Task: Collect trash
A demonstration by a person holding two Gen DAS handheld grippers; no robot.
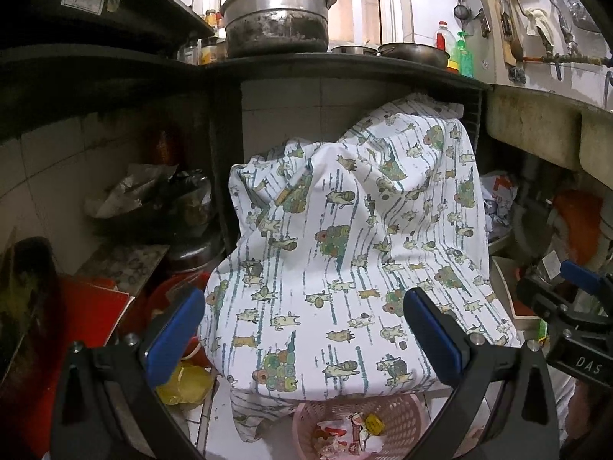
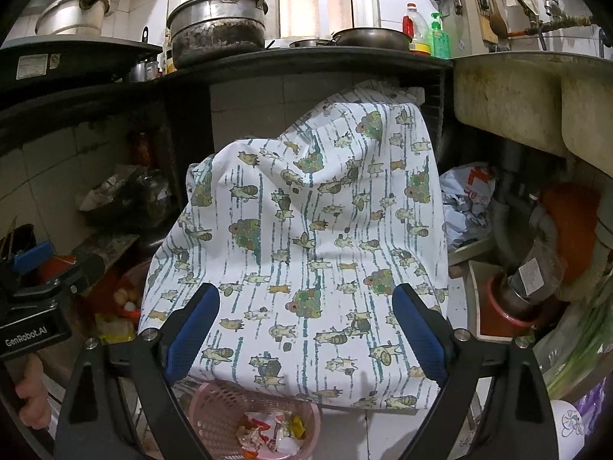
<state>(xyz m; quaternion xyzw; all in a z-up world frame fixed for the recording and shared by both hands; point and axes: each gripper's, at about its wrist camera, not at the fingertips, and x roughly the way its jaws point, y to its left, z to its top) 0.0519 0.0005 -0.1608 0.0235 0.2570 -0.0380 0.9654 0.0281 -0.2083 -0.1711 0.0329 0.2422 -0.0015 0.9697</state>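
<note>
A pink mesh basket (image 1: 398,418) (image 2: 218,410) stands on the floor tiles and holds crumpled wrappers (image 1: 352,437) (image 2: 272,435). It sits low in both views, just under a patterned cloth. My left gripper (image 1: 306,322) is open above and in front of the basket, nothing between its blue pads. My right gripper (image 2: 306,314) is open too, also empty. Each gripper shows at the edge of the other's view: the right one (image 1: 567,306), the left one (image 2: 27,280).
A white cloth with cartoon print (image 1: 345,237) (image 2: 306,230) drapes over something bulky under the dark counter (image 1: 325,67). Pots (image 1: 276,19) and bottles (image 1: 463,51) stand on the counter. A sink (image 2: 517,99) with pipes is right; red items and clutter (image 1: 95,306) lie left.
</note>
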